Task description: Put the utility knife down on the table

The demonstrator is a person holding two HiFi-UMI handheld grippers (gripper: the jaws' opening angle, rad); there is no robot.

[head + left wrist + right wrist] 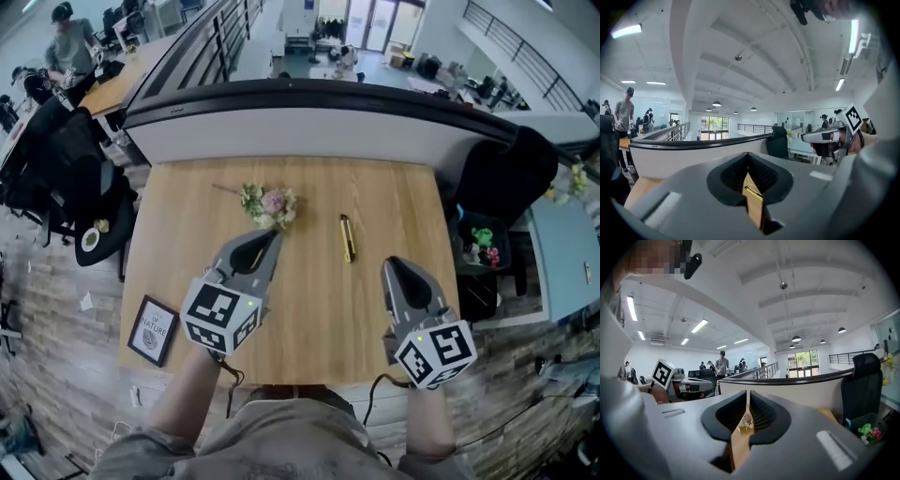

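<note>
Knife (347,238) flat on table (187,244); L gripper (270,236) & R gripper (394,265) jaws together, empty, so hold both clear, don't nudge it.

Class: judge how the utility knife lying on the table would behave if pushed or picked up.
The utility knife looks slim and rigid, so it should lift without bending. Lying flat on the wooden table, it would probably slide or spin rather than roll. Its narrow body likely needs a precise pinch.
</note>
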